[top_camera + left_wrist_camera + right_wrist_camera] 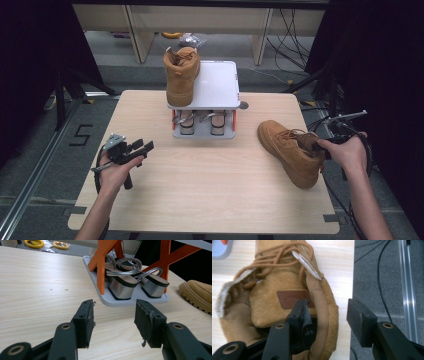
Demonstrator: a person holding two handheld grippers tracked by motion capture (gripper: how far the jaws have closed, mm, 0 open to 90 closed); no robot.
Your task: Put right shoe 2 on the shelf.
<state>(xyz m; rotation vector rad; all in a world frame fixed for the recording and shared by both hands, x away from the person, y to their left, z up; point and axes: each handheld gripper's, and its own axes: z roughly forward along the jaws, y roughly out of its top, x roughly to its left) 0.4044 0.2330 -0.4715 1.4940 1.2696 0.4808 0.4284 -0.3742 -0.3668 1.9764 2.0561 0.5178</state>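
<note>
R hand-held gripper (325, 315) jaws astride tan boot (279, 290) collar, not clamped.

Tan suede boot (292, 150) with tan laces and brown leather tongue patch (293, 299); second tan boot (181, 75) on a pale grey rack (220, 85) with orange supports (101, 262). Silver sandals (122, 286), black-edged. Surface (200, 190) light wood grain. Black gripper (113, 322) pads.
</note>
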